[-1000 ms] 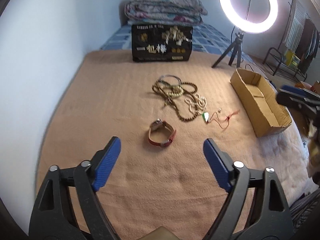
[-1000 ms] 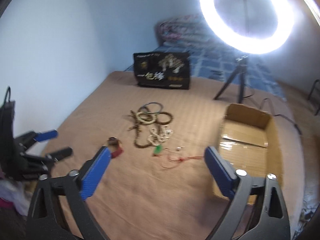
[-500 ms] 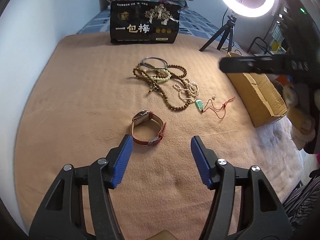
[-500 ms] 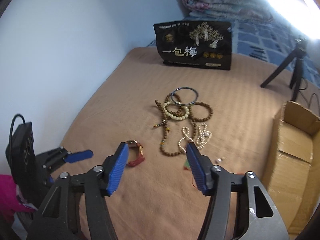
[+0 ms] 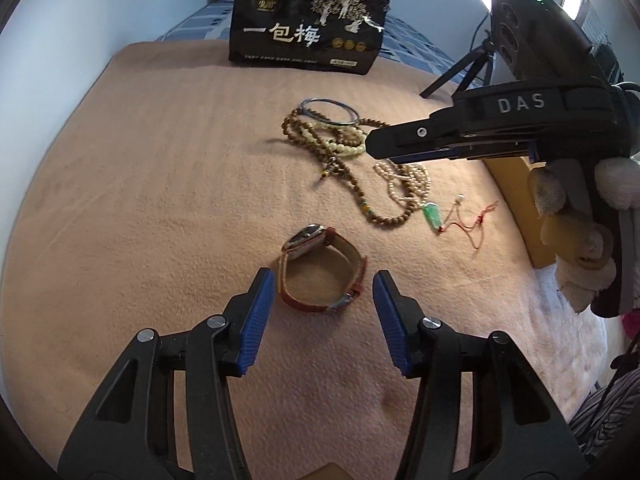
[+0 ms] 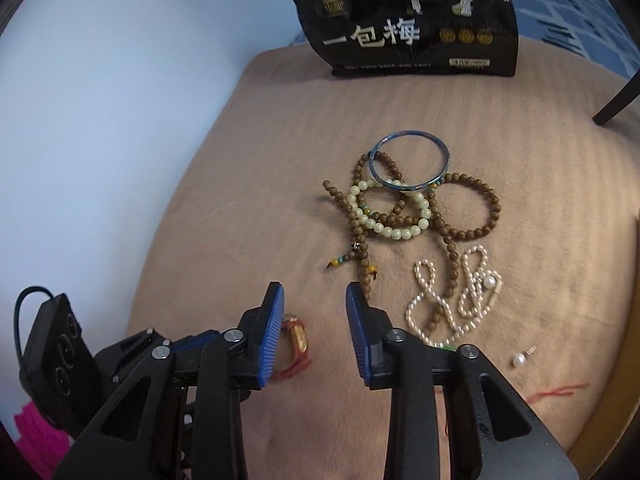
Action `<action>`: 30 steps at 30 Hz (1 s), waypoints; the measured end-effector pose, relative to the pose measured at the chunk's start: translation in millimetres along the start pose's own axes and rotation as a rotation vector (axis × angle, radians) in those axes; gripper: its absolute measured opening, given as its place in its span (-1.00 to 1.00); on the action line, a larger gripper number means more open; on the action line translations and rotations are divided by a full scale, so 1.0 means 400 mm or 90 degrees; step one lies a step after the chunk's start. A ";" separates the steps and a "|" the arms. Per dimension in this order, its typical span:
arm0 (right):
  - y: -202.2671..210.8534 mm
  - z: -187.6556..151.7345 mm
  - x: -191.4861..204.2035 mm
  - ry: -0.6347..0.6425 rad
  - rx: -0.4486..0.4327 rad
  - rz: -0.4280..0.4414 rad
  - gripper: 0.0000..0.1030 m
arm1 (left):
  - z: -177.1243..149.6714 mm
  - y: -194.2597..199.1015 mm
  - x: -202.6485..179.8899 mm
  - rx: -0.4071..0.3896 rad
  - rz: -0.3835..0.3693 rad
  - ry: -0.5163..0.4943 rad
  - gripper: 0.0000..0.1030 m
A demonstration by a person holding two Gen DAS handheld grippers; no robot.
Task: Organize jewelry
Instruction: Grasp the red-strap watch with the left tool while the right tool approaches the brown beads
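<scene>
Red leather-strap wristwatch point(image 5: 322, 270) lies on tan blanket point(image 5: 140, 200), framed by left gripper point(image 5: 324, 292), blue pads apart, not touching it. Right gripper point(image 6: 316, 312) hovers over blanket, jaws apart, near tangled brown wooden bead necklace point(image 6: 400, 216), pale green bead bracelet point(image 6: 390, 210), blue bangle point(image 6: 410, 164), white pearl strand point(image 6: 452, 292).

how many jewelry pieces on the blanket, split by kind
watch: 1
bangle: 1
bead bracelets, pale green and brown: 2
bead necklaces, brown and pearl: 2
green pendant on red cord: 1
loose pearl piece: 1
total: 8
</scene>
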State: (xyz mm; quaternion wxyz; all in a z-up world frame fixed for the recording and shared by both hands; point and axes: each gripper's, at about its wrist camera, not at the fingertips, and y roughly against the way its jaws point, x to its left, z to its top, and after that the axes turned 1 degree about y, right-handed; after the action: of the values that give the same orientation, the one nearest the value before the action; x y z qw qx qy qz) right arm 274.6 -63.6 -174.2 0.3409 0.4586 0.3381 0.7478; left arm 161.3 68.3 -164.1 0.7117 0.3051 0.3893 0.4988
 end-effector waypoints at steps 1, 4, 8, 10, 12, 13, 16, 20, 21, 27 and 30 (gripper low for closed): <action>-0.011 0.006 -0.002 0.000 0.003 -0.002 -0.48 | 0.000 -0.007 0.003 0.003 -0.001 0.003 -0.04; -0.033 0.015 -0.004 0.003 0.008 -0.015 -0.49 | 0.002 -0.032 0.011 0.013 -0.002 0.014 -0.11; -0.069 0.039 0.000 0.009 0.018 -0.042 -0.50 | 0.005 -0.053 0.021 0.019 0.000 0.023 -0.11; -0.087 0.050 0.001 0.013 0.021 -0.062 -0.51 | 0.007 -0.060 0.022 0.020 0.002 0.026 -0.11; -0.105 0.058 0.002 0.020 0.023 -0.084 -0.51 | 0.010 -0.070 0.027 0.024 0.004 0.031 -0.11; -0.112 0.062 0.001 0.022 0.024 -0.089 -0.51 | 0.010 -0.074 0.029 0.026 0.004 0.031 -0.11; -0.139 0.072 -0.003 0.024 0.029 -0.103 -0.51 | 0.005 -0.090 0.037 0.034 0.005 0.037 -0.19; -0.177 0.084 -0.003 0.026 0.038 -0.122 -0.51 | 0.009 -0.100 0.039 0.033 0.003 0.038 -0.20; -0.184 0.086 -0.002 0.028 0.039 -0.129 -0.51 | 0.013 -0.103 0.040 0.032 0.004 0.037 -0.21; -0.221 0.108 0.017 0.053 0.043 -0.159 -0.52 | 0.024 -0.121 0.036 0.030 0.017 0.025 -0.36; -0.228 0.110 0.030 0.073 0.050 -0.182 -0.64 | 0.026 -0.126 0.035 0.027 0.025 0.017 -0.53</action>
State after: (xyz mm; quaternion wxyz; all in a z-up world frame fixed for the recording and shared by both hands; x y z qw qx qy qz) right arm 329.2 4.1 -227.9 0.4061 0.3754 0.4479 0.7025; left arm 196.9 65.0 -203.8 0.6897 0.3208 0.4033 0.5087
